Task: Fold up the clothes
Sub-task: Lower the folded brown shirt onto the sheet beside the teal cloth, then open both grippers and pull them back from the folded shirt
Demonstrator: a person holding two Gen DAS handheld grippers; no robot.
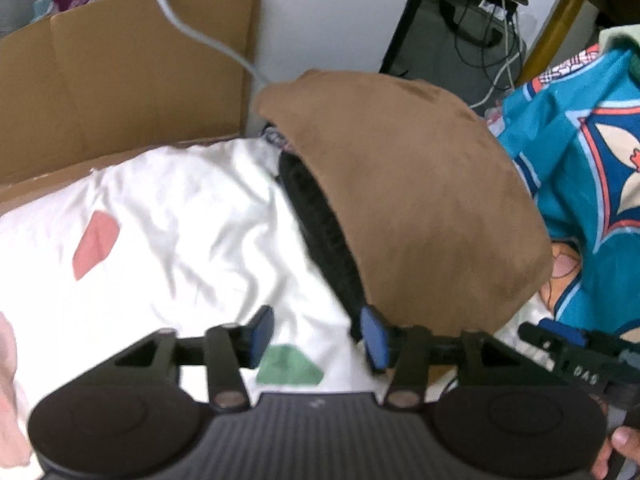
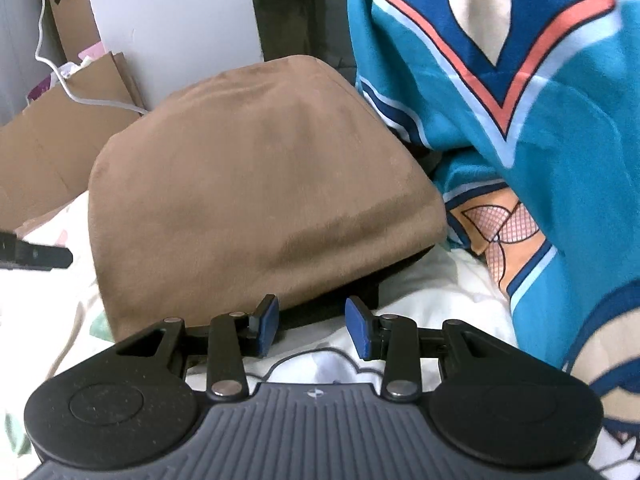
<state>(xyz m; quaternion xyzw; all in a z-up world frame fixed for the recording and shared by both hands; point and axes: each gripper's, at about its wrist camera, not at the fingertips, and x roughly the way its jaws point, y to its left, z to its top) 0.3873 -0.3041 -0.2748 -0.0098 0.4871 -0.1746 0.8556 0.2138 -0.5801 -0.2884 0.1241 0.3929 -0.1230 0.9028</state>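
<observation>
A folded brown garment (image 1: 404, 200) with a black underlayer (image 1: 320, 220) lies on a white sheet (image 1: 180, 220) printed with coloured shapes. My left gripper (image 1: 318, 336) stands open at the garment's near left corner. Its right pad (image 1: 374, 338) is against the black edge, and only sheet shows between the pads. In the right wrist view the brown garment (image 2: 256, 184) fills the middle. My right gripper (image 2: 314, 328) is open at its near edge, with the black layer (image 2: 344, 300) just beyond the fingertips and nothing pinched. Each gripper shows in the other's view: right gripper (image 1: 560, 340), left gripper (image 2: 36, 256).
A teal patterned blanket (image 2: 520, 160) is heaped against the garment's right side. A cardboard box (image 1: 120, 80) stands behind the sheet on the left, with a white cable (image 1: 200, 36) hanging over it. Dark furniture legs and cables (image 1: 480, 32) are at the back. A person's fingers (image 1: 622, 440) hold the handle.
</observation>
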